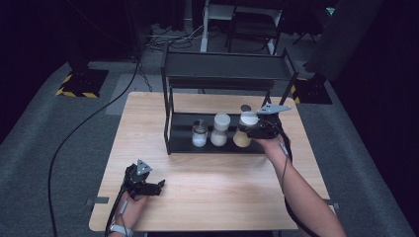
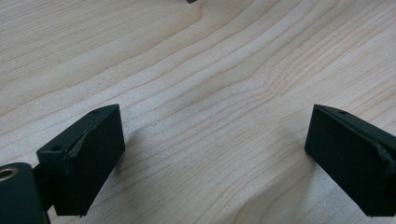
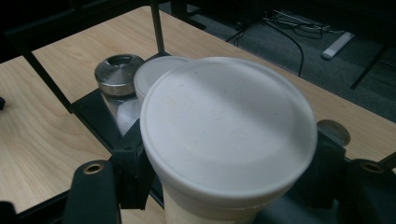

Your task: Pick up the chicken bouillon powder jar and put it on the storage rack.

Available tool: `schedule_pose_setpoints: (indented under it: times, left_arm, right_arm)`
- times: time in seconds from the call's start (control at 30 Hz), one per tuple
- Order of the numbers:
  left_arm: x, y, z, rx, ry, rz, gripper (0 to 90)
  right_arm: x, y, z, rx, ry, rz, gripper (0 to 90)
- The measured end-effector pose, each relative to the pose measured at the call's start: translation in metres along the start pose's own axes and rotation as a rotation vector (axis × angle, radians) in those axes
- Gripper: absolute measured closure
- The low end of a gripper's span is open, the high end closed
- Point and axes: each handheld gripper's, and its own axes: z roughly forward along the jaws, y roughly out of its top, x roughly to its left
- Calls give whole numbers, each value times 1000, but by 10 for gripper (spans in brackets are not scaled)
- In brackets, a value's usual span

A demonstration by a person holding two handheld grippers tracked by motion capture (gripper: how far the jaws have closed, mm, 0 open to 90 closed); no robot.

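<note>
Right tongs point(image 1: 253, 129) gripping white-lidded jar point(image 1: 245, 129) — tan powder inside, shelf point(image 1: 183, 140)

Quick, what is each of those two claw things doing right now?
Left gripper: open, nothing between its fingers.
Right gripper: shut on the white-lidded jar.

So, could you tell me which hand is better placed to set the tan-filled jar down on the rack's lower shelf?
The right. The right gripper is already shut on the white-lidded jar at the lower shelf, beside two other jars. The left gripper rests open over bare table near the front edge, away from the rack.
</note>
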Motion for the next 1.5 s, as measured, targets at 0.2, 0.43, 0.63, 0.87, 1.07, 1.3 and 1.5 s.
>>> schedule_pose_setpoints:
  times: [0.2, 0.43, 0.63, 0.87, 1.07, 1.3, 1.5]
  left_arm:
    - [0, 0, 0, 0, 0, 0, 48]
    - [0, 0, 0, 0, -1, 0, 47]
    - [0, 0, 0, 0, -1, -1, 47]
    - [0, 0, 0, 0, -1, -1, 46]
    - [0, 0, 0, 0, -1, -1, 47]
    - [0, 0, 0, 1, -1, -1, 46]
    - [0, 0, 0, 0, 0, -2, 46]
  right_arm:
    - [-4, -6, 15, 20, -12, 7, 336]
    - [-10, -15, 27, 22, -32, 29, 337]
    - [-14, -21, 34, 28, -38, 48, 337]
    - [-14, -24, 41, 32, -41, 44, 336]
    - [-14, -24, 46, 34, -44, 50, 336]
    - [-16, -25, 50, 31, -42, 53, 336]
    - [-16, -25, 51, 32, -39, 29, 334]
